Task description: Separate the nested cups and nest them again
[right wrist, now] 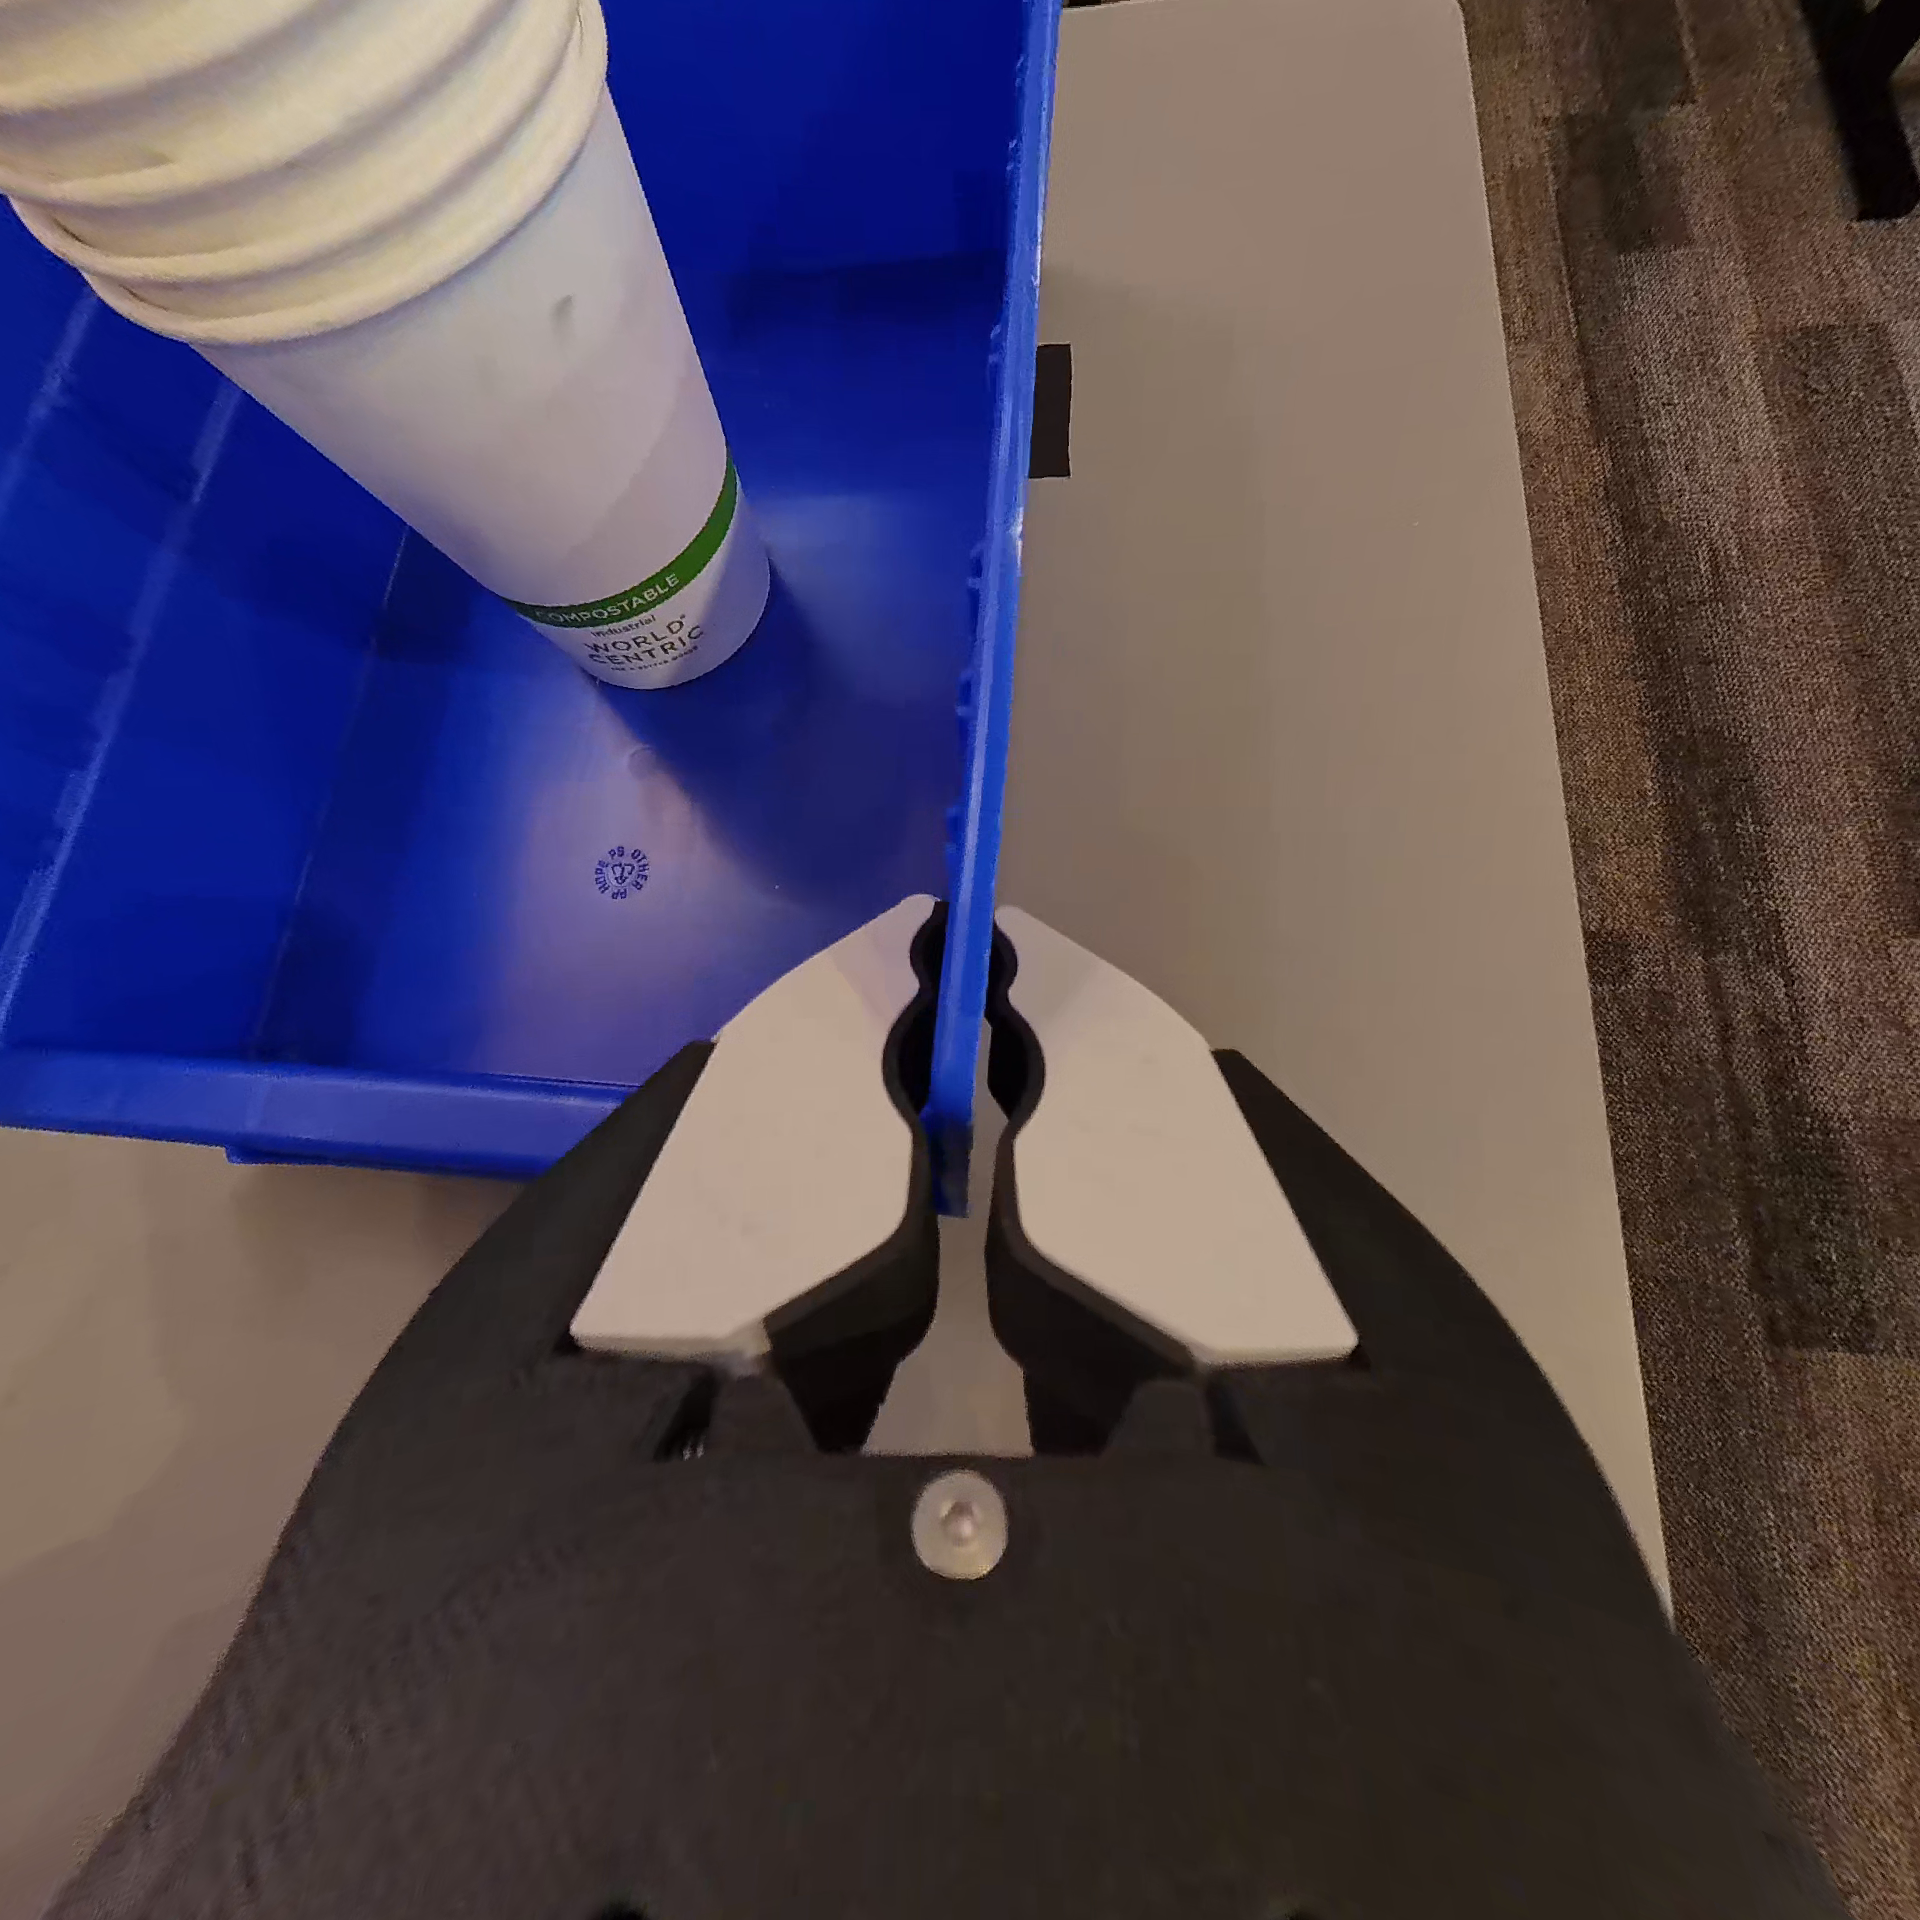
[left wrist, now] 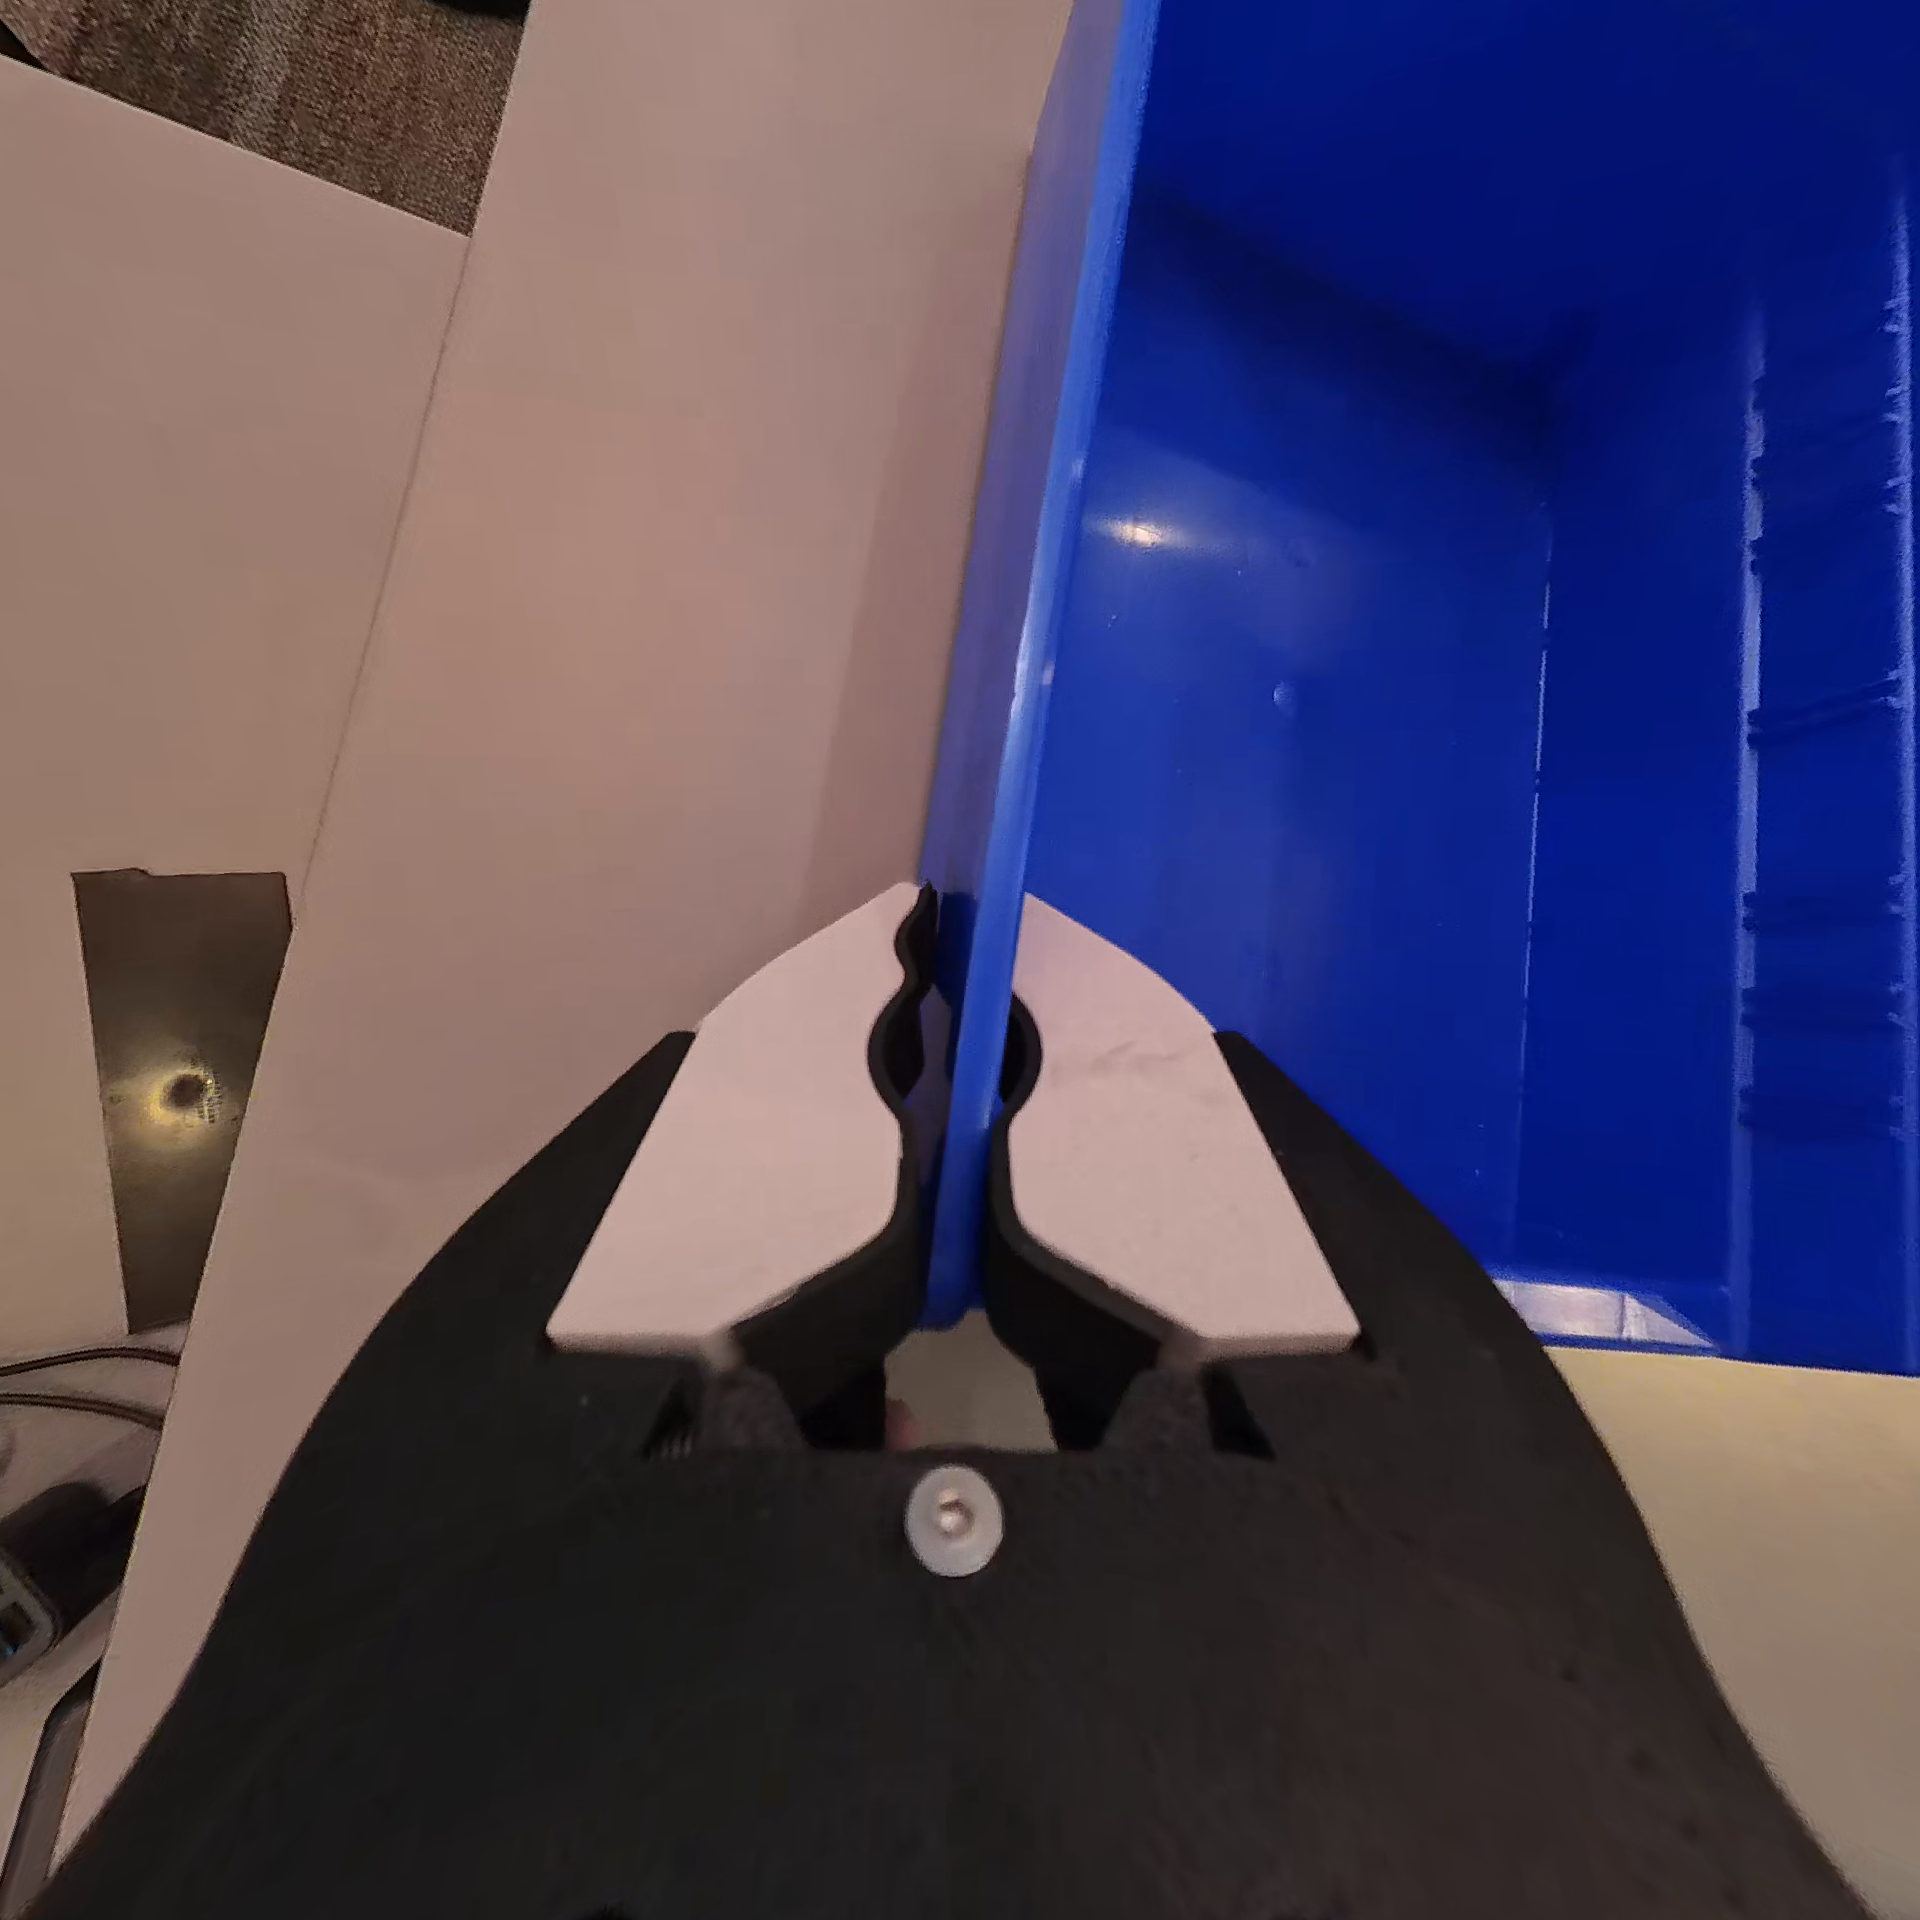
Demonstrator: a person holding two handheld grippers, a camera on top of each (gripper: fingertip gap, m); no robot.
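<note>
Carpet around a pale desk (right wrist: pixel 1299 727); your left gripper (left wrist: pixel 961 1039) clamps the blue bin (left wrist: pixel 1351 727) wall, right gripper (right wrist: pixel 961 1039) clamps the opposite wall. Cups (right wrist: pixel 468 343) stand nested inside the bin.

Warm dim indoor light, glare spots on blue bin (left wrist: pixel 1143 535), wide-angle edge warping, slight blur
</note>
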